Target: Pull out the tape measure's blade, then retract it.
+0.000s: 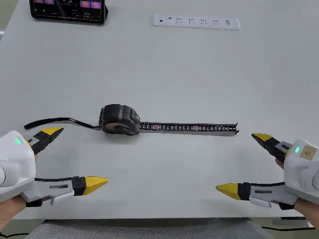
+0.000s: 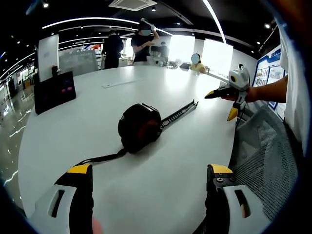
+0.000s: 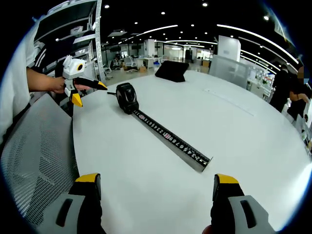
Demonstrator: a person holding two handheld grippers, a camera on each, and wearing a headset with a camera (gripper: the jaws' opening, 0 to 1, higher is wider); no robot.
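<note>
While my left gripper (image 1: 84, 155) hovers with its yellow-tipped jaws spread wide, I see the black round-cased tape measure (image 1: 118, 120) lying on the white table (image 1: 164, 69) just ahead of it, its black wrist strap (image 1: 55, 121) trailing left and its numbered blade (image 1: 192, 128) drawn out rightward. My right gripper (image 1: 235, 162), jaws equally spread, hovers near the blade's hooked end, touching nothing.

Tape measure (image 1: 119, 120): tabletop middle, blade (image 1: 189, 128) extended flat.
Left gripper (image 1: 84, 156): jaws apart, front-left corner.
Right gripper (image 1: 235, 162): jaws apart, front-right corner.
</note>
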